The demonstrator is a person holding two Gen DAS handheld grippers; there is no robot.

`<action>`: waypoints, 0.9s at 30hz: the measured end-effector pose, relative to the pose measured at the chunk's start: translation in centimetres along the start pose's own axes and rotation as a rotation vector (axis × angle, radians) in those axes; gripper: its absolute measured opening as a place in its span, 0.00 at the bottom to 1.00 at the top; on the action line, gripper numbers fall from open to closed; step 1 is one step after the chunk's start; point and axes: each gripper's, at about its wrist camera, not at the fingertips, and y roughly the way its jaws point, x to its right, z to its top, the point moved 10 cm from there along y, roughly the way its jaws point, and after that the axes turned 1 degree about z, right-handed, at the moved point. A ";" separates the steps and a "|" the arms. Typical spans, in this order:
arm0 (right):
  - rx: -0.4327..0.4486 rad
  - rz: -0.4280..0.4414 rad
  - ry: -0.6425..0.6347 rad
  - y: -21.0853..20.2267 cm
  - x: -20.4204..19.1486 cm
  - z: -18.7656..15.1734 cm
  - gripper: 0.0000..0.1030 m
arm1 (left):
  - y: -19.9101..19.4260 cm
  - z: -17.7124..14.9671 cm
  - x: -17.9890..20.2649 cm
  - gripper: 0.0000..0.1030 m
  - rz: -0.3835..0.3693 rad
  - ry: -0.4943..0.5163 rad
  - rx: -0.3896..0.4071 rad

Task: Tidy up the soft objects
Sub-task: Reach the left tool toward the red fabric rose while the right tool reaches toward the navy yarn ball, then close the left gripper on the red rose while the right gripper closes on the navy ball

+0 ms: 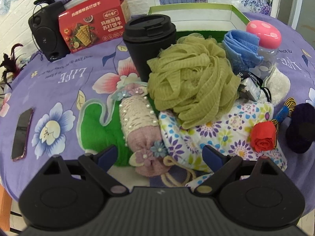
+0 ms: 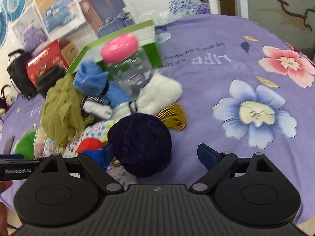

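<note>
Floral tablecloth [image 1: 59, 74] carrying heaped softs | left gripper [image 1: 158, 154] hovering released over pink roll [image 1: 137, 118] | right gripper [image 2: 155, 155] gaping, straddling pompom [image 2: 140, 143], box [image 1: 236, 13] waiting at back edge

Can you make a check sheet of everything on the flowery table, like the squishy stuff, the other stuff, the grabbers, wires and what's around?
Surface: purple flowered cloth covers the table.
Job's things: green mesh pouf on the floral cloth; pink lace roll; blue towel; white fluffy cloth; dark yarn ball; green box open behind.
Clutter: black cup, pink-lidded jar, red cracker box, phone, red rose.
Grippers: left gripper open, over the roll; right gripper open, yarn ball between the jaws.
Cables: cord on the speaker.
Surroundings: bedding pictures on the wall.
</note>
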 end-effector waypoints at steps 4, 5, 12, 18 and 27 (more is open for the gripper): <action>0.052 -0.101 -0.015 -2.1 3.1 2.0 0.76 | 0.5 0.3 0.4 0.90 0.002 0.005 -0.007; 0.071 -0.164 -0.024 -2.5 4.3 2.7 0.76 | 0.7 0.4 0.5 0.90 -0.002 0.005 -0.010; 0.131 -0.249 0.046 -3.5 8.4 4.6 0.76 | 0.3 0.5 1.3 0.90 -0.010 0.029 0.002; 0.125 -0.209 0.075 -3.4 7.7 3.4 0.76 | -1.0 0.2 3.1 0.90 -0.063 0.075 0.022; 0.086 -0.158 0.154 -2.9 8.2 1.1 0.76 | -1.8 0.4 6.5 0.90 -0.176 0.125 0.032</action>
